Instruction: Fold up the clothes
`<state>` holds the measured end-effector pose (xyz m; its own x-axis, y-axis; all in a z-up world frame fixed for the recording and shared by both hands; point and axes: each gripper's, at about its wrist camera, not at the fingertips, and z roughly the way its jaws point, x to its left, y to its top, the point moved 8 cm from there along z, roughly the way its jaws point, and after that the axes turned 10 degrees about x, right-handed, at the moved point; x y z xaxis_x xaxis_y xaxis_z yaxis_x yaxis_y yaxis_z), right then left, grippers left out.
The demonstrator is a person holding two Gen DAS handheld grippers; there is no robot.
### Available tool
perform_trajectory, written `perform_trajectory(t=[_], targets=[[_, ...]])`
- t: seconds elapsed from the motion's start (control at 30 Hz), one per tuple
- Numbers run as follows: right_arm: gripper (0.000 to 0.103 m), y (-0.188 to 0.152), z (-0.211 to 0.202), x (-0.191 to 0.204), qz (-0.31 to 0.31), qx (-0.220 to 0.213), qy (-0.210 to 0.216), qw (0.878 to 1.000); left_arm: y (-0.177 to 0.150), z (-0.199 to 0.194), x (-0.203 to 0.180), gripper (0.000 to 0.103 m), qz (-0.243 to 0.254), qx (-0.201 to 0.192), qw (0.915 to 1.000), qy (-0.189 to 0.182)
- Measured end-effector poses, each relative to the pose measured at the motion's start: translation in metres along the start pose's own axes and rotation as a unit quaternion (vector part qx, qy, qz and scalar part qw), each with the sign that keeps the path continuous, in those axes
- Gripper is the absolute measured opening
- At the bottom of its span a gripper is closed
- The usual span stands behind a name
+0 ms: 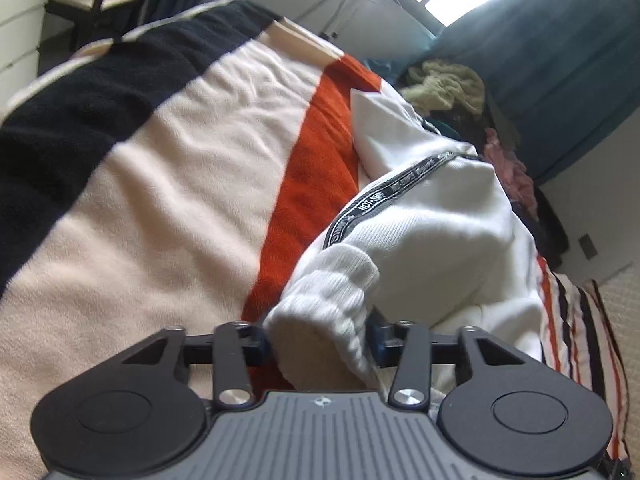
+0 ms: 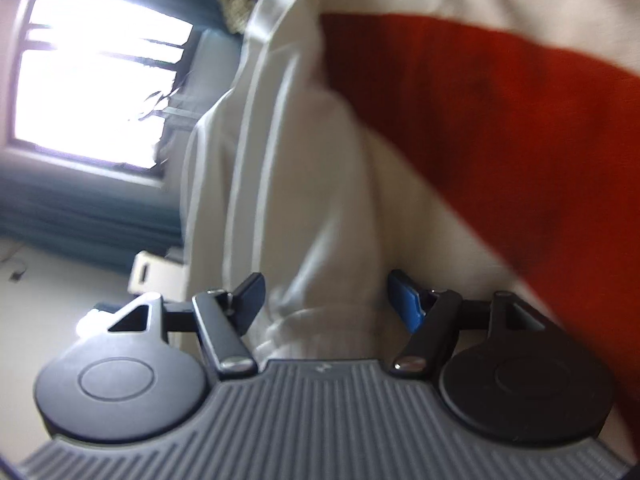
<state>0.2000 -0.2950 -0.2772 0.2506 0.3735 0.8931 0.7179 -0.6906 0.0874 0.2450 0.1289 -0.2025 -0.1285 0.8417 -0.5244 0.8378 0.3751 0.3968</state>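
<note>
Your left gripper [image 1: 320,344] is clamped on the ribbed cuff of a white sweatshirt [image 1: 432,236] lying along the right edge of the striped blanket [image 1: 172,184]. Your right gripper [image 2: 324,300] pinches another bunched part of it, lifted.

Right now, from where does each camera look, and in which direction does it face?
Left wrist: sits behind the left gripper, facing along the striped blanket toward the curtain; gripper shut on the white sweatshirt cuff.
Right wrist: sits behind the right gripper, tilted toward the window; gripper shut on the sweatshirt.
Both show sweatshirt, blanket, window.
</note>
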Motion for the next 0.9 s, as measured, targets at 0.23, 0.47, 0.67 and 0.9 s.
perform_trajectory(t=[0.23, 0.47, 0.67, 0.9], targets=[[0.023, -0.051, 0.029, 0.027, 0.007, 0.072, 0.027, 0.997, 0.050, -0.050, 0.003, 0.015, -0.029, -0.072, 0.9967, -0.022], [0.018, -0.124, 0.093, 0.115, -0.045, 0.123, 0.094, 0.987, 0.167, -0.107, 0.022, 0.014, -0.017, -0.118, 0.9912, 0.058], [0.018, -0.179, 0.196, 0.188, -0.079, 0.199, 0.150, 0.965, 0.279, -0.105, 0.050, 0.014, 0.020, -0.135, 0.9756, 0.172], [0.018, -0.212, 0.319, 0.213, -0.122, 0.269, 0.133, 0.946, 0.357, -0.009, 0.122, 0.014, 0.002, -0.100, 0.9627, 0.251]])
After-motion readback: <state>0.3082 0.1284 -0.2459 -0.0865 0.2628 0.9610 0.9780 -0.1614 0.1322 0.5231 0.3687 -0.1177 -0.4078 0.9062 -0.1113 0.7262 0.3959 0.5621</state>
